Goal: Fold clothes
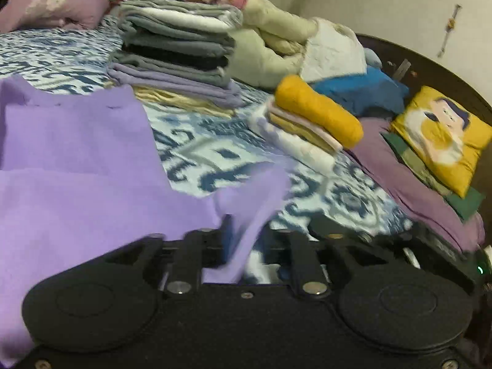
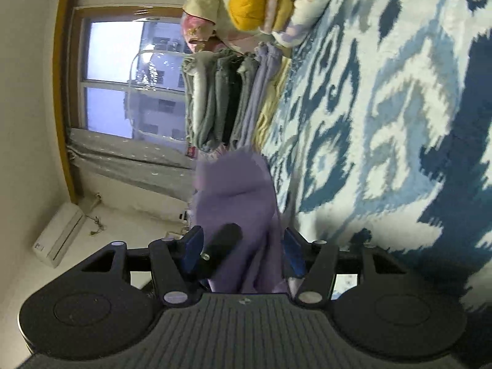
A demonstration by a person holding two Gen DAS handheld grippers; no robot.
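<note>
Blue and white patterned bedding [image 1: 215, 153] covers the bed where the clothes lie. Two piles look done: a tall stack of folded grey and lilac clothes [image 1: 175, 46] near the back, and a small pile with a rolled yellow piece [image 1: 316, 110] on top. Now it is the turn of the soft purple cotton garment [image 1: 77, 160], spread across the bed on the left side. One corner of it runs between the fingers of the left gripper [image 1: 246, 246], which stand a little apart, so the grip looks let go. The right gripper [image 2: 243, 246] is turned on its side with bunched purple cloth between its blue pads; I cannot tell if it squeezes. This garment is not folded yet.
</note>
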